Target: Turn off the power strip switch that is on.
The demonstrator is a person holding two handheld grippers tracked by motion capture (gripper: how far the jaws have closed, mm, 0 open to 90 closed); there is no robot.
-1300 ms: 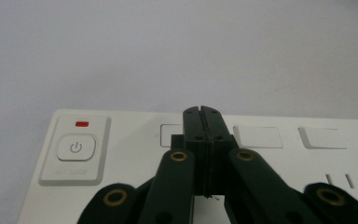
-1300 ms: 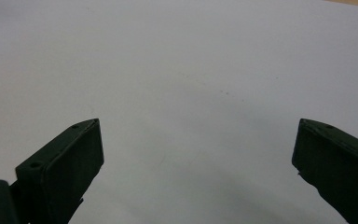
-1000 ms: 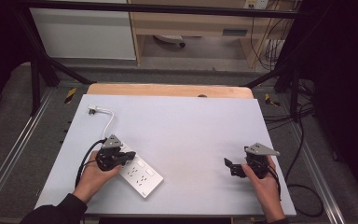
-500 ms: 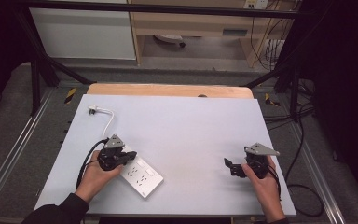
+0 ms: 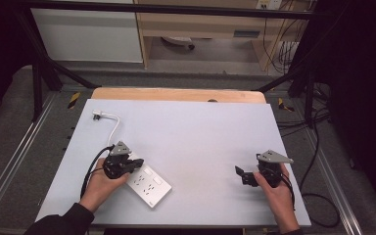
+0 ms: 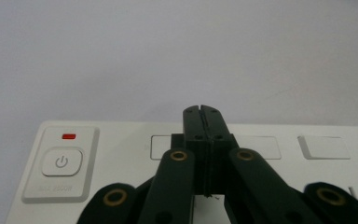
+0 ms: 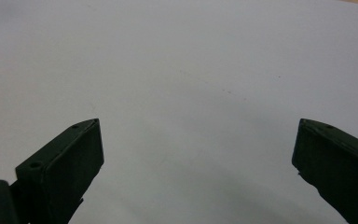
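A: Where is the power strip [image 5: 148, 182] located relative to the left gripper [image 5: 136, 163]?

B: It is laid flat near the front left of the table [image 5: 196, 132], directly under and ahead of the jaws. Its long axis is run diagonally toward the front centre. The left jaws are pressed fully together; nothing is held.

A: And the right gripper [image 5: 238, 172]?

B: It is kept well apart on bare table, jaws spread wide [image 7: 196, 154], nothing between them.

A: What is added by the left gripper view?

B: The switch [image 6: 61, 162] and red lamp [image 6: 68, 136] are seen left of the closed tips [image 6: 203, 111]; in the high view, the cord [image 5: 111, 126] is traced toward the far left.
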